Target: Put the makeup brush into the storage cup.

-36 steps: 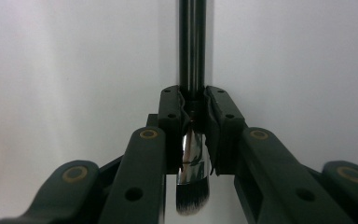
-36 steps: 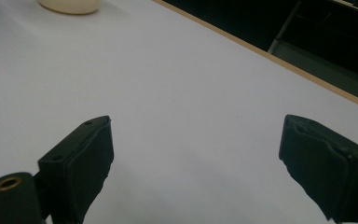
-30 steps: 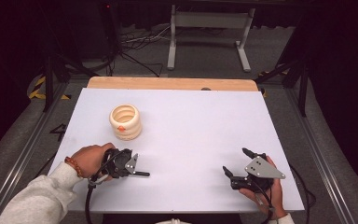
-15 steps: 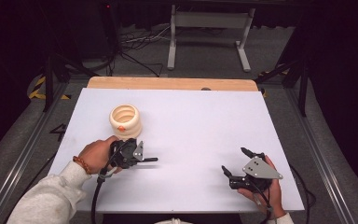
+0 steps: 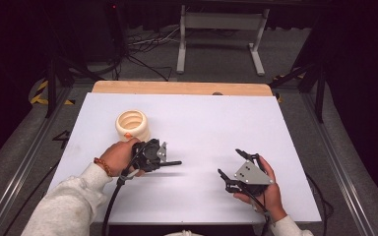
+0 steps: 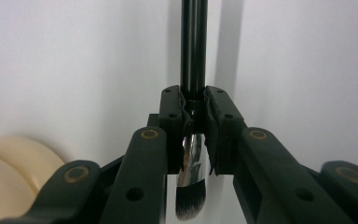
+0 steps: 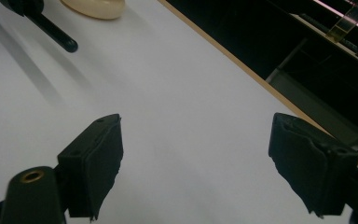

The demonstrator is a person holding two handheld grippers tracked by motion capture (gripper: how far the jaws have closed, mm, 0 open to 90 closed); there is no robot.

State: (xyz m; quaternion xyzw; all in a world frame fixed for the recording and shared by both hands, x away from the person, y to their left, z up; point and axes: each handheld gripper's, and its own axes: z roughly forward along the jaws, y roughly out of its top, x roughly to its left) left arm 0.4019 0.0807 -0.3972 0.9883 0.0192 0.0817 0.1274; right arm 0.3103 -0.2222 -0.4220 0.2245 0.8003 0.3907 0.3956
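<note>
A make-up brush (image 6: 192, 158) with a black handle, silver ferrule and dark bristles is clamped in my left gripper (image 6: 193, 100), which is shut on it. From above, the left gripper (image 5: 163, 158) lies on its side with the brush handle (image 5: 174, 162) pointing right, just in front of a cream ribbed holder (image 5: 132, 125). My right gripper (image 5: 229, 162) is held over the white table at the right front, open. Its jaws have just been closing a little, with nothing between them (image 7: 196, 154). The brush handle tip (image 7: 60, 38) and the holder (image 7: 93, 7) lie far ahead of it.
The white table top (image 5: 216, 123) ends in a wooden strip (image 5: 177, 88) at the far edge. The cream holder (image 6: 14, 172) sits low at the left in the left gripper view. Cables and a metal stand (image 5: 221, 29) are on the floor beyond.
My left hand has carried the brush to the right and farther from the front edge, closer to the cream holder. My right hand has shifted a little to the left.
</note>
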